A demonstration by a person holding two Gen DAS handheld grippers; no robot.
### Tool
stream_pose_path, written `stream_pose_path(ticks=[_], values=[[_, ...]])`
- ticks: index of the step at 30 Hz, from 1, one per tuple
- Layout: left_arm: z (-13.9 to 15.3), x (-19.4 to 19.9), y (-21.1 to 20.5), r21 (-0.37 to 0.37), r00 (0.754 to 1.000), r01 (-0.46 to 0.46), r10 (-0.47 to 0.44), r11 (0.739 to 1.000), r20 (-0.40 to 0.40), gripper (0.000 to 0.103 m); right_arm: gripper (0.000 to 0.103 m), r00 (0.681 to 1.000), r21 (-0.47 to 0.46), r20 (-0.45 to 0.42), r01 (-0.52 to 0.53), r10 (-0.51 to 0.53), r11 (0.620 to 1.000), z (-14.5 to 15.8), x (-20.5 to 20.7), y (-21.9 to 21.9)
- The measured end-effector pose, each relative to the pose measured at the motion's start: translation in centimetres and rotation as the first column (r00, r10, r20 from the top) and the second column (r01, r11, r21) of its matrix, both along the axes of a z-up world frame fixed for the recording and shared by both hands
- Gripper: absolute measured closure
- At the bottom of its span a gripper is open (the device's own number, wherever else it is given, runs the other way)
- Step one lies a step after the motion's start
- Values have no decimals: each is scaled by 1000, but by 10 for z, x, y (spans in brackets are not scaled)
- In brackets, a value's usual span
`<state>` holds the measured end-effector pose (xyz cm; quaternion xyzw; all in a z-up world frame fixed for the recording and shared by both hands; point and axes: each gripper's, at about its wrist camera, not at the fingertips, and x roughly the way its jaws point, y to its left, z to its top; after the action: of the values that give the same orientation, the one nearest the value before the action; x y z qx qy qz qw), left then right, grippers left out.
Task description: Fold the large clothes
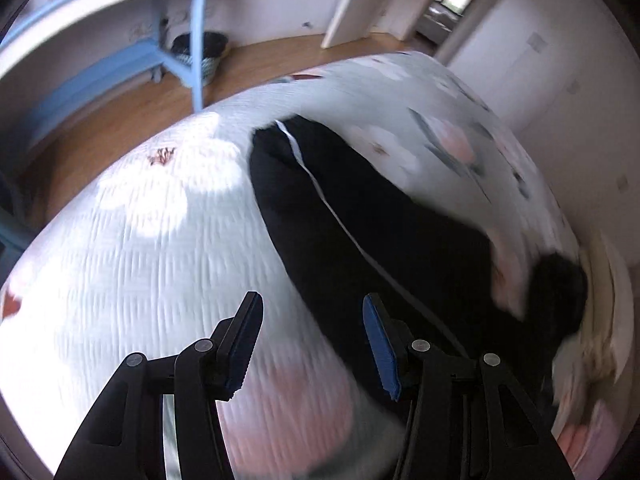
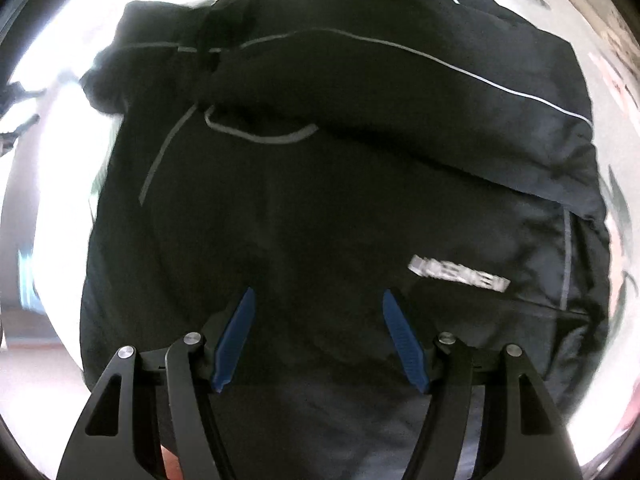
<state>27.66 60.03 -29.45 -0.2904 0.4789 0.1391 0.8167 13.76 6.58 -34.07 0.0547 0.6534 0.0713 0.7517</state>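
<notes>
- Between the right tongs [image 2: 316,340], spread with nothing between the pads, lies the black jacket [image 2: 340,200], flat on the bed, one sleeve already folded across its chest.
- Beside that, the left tongs [image 1: 312,344] hang spread and empty over the bedspread [image 1: 140,240], just beside the jacket's piped sleeve [image 1: 340,208].
- Judging by this, the fold is mid-way; next comes pinching an edge, probably the sleeve or hem, and carrying it over.
- Farther off, motion blur smears the collar end and floor [image 1: 120,120]; the hem is cut off.
</notes>
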Motion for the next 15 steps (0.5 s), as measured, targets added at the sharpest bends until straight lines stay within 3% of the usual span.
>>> stream_pose_path(ticks=[5, 8, 12, 15], values=[[-42, 68, 62, -57, 999, -32, 31, 998, -31, 49, 33, 999, -7, -42, 16, -16, 1000, -13, 32, 34], [-63, 100, 75, -38, 998, -11, 9, 999, -59, 49, 33, 998, -10, -62, 15, -15, 1000, -18, 37, 44], [-90, 123, 84, -67, 996, -5, -1, 998, -88, 49, 33, 999, -12, -53, 5, -5, 1000, -10, 41, 45], [-101, 135, 87, -81, 998, -4, -1, 997, -64, 49, 33, 999, -16, -36, -8, 7, 1000, -1, 50, 53]])
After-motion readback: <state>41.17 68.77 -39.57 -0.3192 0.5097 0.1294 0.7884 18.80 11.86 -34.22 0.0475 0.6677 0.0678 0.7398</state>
